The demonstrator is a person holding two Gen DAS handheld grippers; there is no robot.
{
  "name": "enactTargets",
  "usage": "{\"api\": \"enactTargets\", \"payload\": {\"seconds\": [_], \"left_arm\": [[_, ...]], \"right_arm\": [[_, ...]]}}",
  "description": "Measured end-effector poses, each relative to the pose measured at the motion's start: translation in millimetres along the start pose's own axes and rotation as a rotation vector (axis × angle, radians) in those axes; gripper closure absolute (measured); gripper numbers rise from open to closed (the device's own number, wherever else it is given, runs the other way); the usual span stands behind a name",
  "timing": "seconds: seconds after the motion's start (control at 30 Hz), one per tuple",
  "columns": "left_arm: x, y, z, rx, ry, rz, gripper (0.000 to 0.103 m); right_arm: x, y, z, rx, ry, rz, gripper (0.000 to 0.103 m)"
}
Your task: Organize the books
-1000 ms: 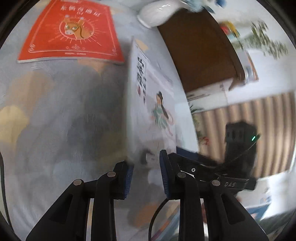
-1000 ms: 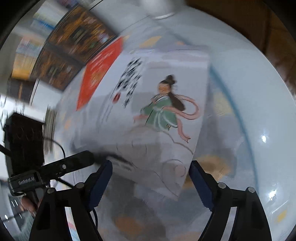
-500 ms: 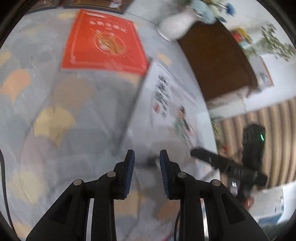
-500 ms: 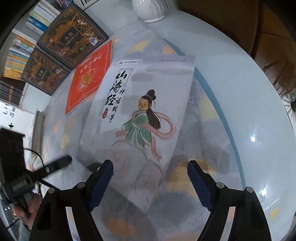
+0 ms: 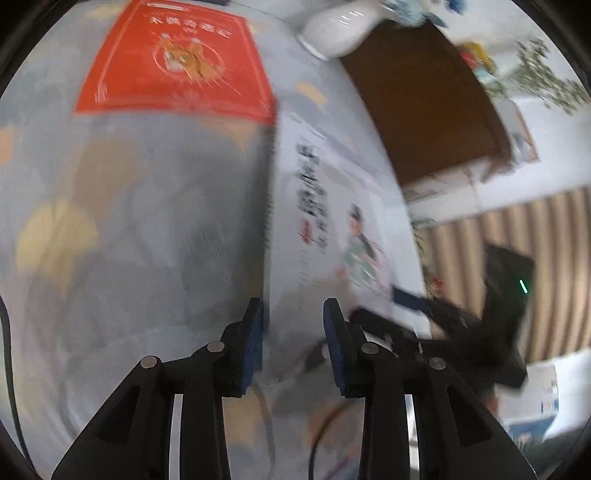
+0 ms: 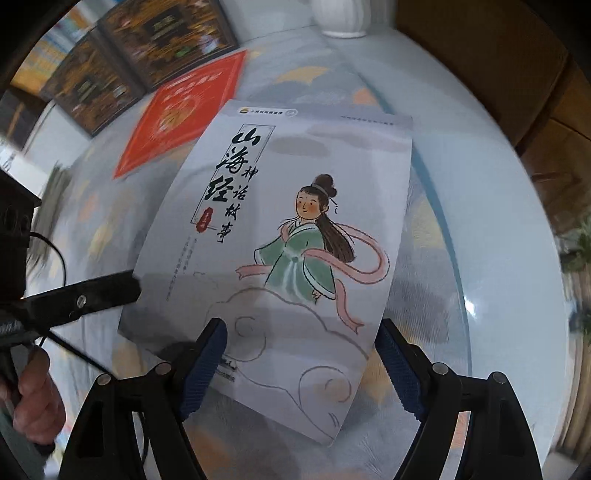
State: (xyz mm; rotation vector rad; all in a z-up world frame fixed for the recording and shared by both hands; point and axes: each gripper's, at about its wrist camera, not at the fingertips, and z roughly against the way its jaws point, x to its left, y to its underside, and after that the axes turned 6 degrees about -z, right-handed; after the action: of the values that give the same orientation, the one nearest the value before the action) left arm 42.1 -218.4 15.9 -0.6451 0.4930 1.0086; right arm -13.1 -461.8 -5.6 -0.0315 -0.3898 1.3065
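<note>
Jaws of the right gripper (image 6: 299,363) stand spread wide, one pad at each side of the near edge of the pale book (image 6: 284,258), not pressing it. Pale book, with a green-robed figure on its cover, lies near the table's (image 6: 509,295) right edge, its left side lifted off the cloth (image 5: 129,229). Left gripper (image 5: 293,336) meets this book at its near left corner; its jaws are opening with the corner between them, and whether the pads grip it cannot be told through the blur. A hand (image 6: 31,402) holds that gripper's handle at lower left in the right wrist view. Red book (image 5: 181,62) lies flat farther back, just beyond the pale book's far left corner. Two dark books (image 6: 122,55) lie side by side behind the red one. White vase (image 6: 341,16) stands at the far edge.
</note>
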Motion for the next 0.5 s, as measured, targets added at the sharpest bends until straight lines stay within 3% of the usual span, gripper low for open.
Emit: {"api": "enactTargets", "payload": {"seconds": [0.1, 0.23, 0.37, 0.47, 0.5], "left_arm": [[-5.0, 32.7, 1.2, 0.024, 0.039, 0.016, 0.074], [-1.6, 66.4, 22.6, -0.003, -0.001, 0.046, 0.074], [19.0, 85.8, 41.7, -0.062, -0.022, 0.142, 0.075], [28.2, 88.4, 41.4, -0.095, -0.025, 0.183, 0.085], [31.4, 91.9, 42.8, -0.100, -0.030, 0.190, 0.092]], "right_arm": [[7.6, 11.4, 3.0, 0.030, -0.062, 0.040, 0.023], [39.2, 22.3, -1.5, 0.039, -0.108, 0.110, 0.023], [48.0, 22.8, -13.3, 0.071, -0.177, 0.068, 0.023], [41.5, 24.5, -11.8, 0.062, -0.187, 0.012, 0.031], [35.9, 26.8, -10.5, 0.058, -0.177, -0.017, 0.039]]}}
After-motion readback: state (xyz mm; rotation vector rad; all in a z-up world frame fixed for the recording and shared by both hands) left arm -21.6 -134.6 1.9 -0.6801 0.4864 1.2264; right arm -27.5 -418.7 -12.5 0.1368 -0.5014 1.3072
